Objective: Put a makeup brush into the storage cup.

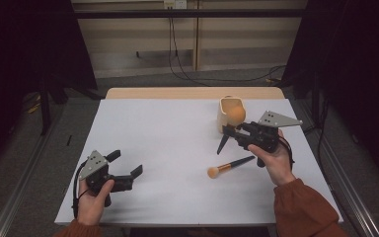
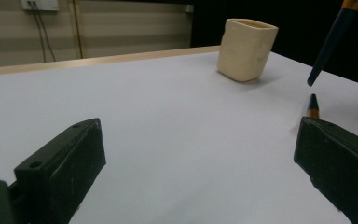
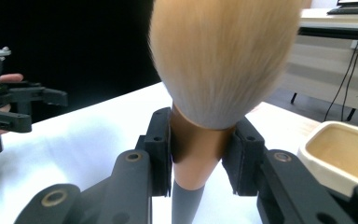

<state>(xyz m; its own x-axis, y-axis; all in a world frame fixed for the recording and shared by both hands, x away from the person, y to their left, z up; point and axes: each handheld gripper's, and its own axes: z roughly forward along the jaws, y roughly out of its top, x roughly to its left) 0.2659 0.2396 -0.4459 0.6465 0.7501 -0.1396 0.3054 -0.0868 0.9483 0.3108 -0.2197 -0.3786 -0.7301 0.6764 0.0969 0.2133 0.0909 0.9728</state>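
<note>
On the bench (image 1: 168,148), the cup (image 1: 225,117) stands at two o'clock; a brush (image 1: 229,165) lies at five o'clock of the cup, well apart.

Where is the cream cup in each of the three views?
High view: the cream cup stands at the table's far right, behind the right tool.
Left gripper view: upper middle-right, near the table's far edge.
Right gripper view: lower right corner, rim and inside showing.
Shared landmark: the makeup brush clamped in the right tool, beside the cup.
</note>
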